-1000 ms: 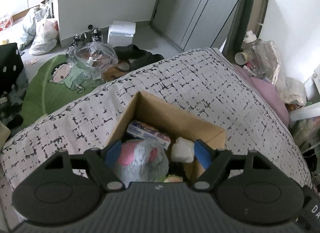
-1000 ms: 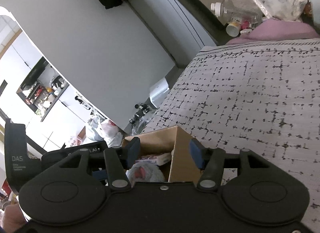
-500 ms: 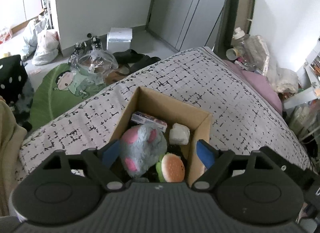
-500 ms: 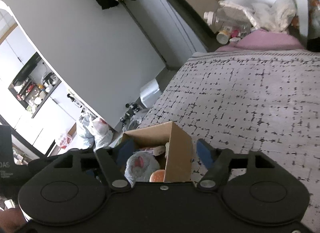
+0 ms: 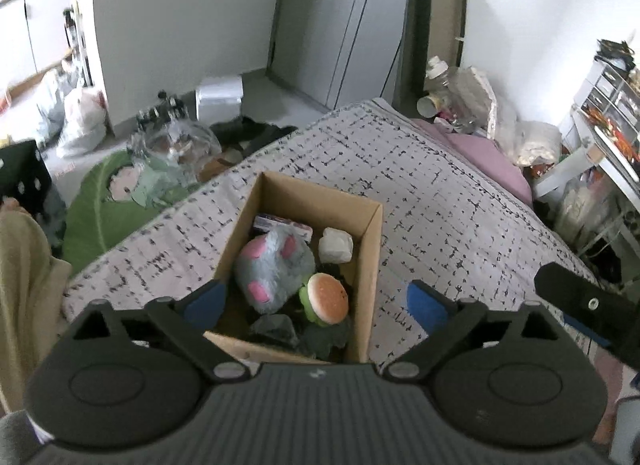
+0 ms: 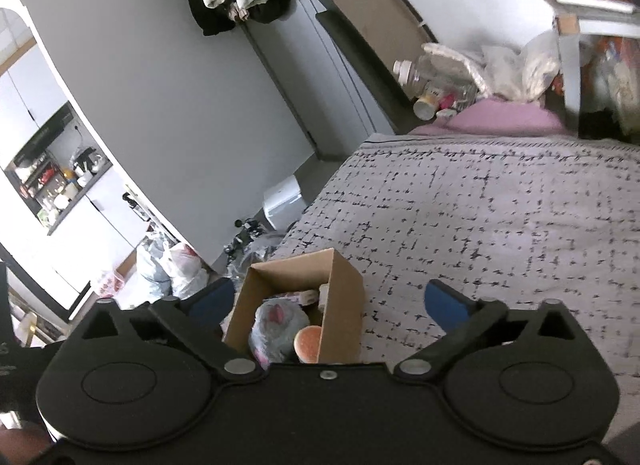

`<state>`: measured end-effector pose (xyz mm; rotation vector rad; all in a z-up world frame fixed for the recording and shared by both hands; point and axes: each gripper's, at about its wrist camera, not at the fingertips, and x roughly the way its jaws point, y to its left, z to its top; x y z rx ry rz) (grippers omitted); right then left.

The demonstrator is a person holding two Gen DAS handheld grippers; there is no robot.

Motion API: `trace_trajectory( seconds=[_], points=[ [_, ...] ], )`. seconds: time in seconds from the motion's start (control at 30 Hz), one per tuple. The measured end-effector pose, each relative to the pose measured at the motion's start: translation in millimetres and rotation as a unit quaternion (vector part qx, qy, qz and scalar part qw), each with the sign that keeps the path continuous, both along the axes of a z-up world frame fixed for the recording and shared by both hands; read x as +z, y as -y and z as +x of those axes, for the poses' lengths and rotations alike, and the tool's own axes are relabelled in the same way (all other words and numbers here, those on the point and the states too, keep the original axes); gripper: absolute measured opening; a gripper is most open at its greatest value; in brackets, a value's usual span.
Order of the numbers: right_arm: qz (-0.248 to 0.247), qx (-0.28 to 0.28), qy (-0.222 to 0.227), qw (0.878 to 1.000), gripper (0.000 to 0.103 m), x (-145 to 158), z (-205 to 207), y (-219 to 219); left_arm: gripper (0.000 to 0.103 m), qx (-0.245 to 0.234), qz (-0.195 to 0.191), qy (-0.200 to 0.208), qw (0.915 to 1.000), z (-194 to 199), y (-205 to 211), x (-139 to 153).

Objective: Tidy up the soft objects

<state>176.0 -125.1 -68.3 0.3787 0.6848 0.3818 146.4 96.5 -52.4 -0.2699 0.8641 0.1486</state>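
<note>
Both grippers (image 5: 316, 305) (image 6: 326, 301) (jaws just opening, empty) hang spread above the cardboard box (image 5: 372, 249).

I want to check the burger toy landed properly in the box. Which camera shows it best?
The left wrist view: it looks down into the cardboard box, showing the burger toy whole beside the grey plush. The right wrist view catches only part of the bun.
</note>
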Motion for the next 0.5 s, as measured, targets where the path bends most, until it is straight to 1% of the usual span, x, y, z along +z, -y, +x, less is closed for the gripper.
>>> trace_trajectory(
  seconds=[0.1, 0.23, 0.37, 0.5],
  points=[
    [-0.011, -0.008, 0.002, 1.0, 0.103, 10.0, -9.1, 3.6, 0.103, -0.008, 0.005, 0.011, 0.9999, -13.5, 4.8, 8.9],
    [-0.035, -0.004, 0.014, 0.999, 0.103, 23.6, -24.2, 4.8, 0.103, -0.01, 0.008, 0.023, 0.9997, -30.3, 8.5, 19.2],
    [-0.039, -0.002, 0.022, 0.999, 0.103, 32.3, -40.2, 10.3, 0.103, -0.017, 0.013, 0.031, 0.9993, -43.9, 11.3, 28.4],
    [-0.041, -0.012, 0.024, 0.999, 0.103, 36.9, -51.5, 19.6, 0.103, -0.021, 0.021, 0.043, 0.9986, -57.7, 14.3, 36.8]
  ],
)
